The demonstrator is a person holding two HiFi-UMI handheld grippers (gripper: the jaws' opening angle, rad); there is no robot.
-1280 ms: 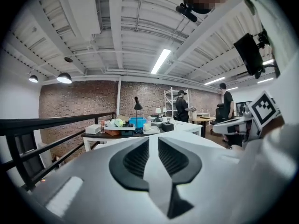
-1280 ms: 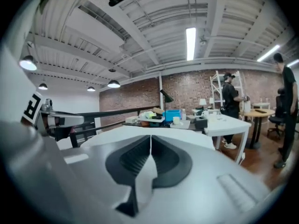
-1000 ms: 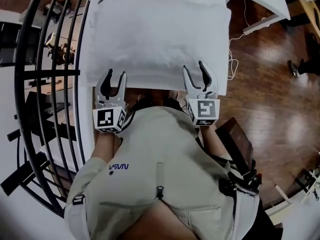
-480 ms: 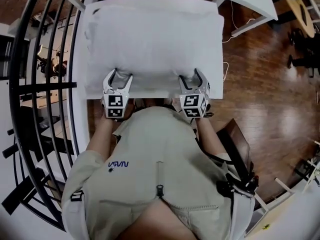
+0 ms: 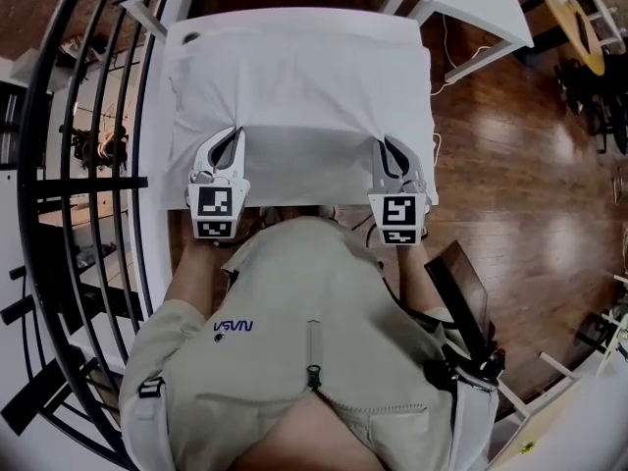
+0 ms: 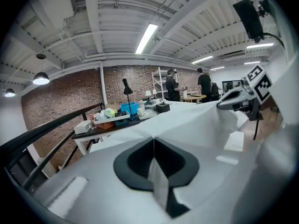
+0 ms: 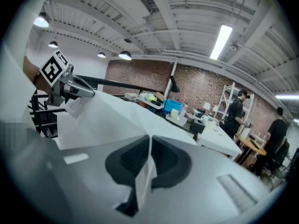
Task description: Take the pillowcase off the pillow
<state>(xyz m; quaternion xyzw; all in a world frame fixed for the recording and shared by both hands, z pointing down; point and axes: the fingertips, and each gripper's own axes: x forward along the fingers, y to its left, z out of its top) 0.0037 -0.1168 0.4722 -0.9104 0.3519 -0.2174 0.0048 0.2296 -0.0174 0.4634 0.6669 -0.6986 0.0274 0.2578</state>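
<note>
- A white table [image 5: 294,24] stands on a dark wooden floor [image 5: 520,165].
- A pillow [image 5: 299,81] in a white pillowcase [image 5: 304,163] lies flat on the table, covering nearly the whole top.
- Bare strips of table show along the far and left edges.

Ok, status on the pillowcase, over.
Left gripper, right gripper: just closed on pillowcase edge. Pillowcase not yet off. Nothing in the way.

A: How's your light?
B: Bright, even: strip light [image 6: 148,34] overhead + pendant lamp [image 6: 41,78]. Glare on wood floor [image 5: 530,140]; your pillowcase [image 5: 294,77] near blown-out white.
A: Sharpness?
B: Ctr OK. Your gripper views go soft up close, edges bend, corners vignette black.
</note>
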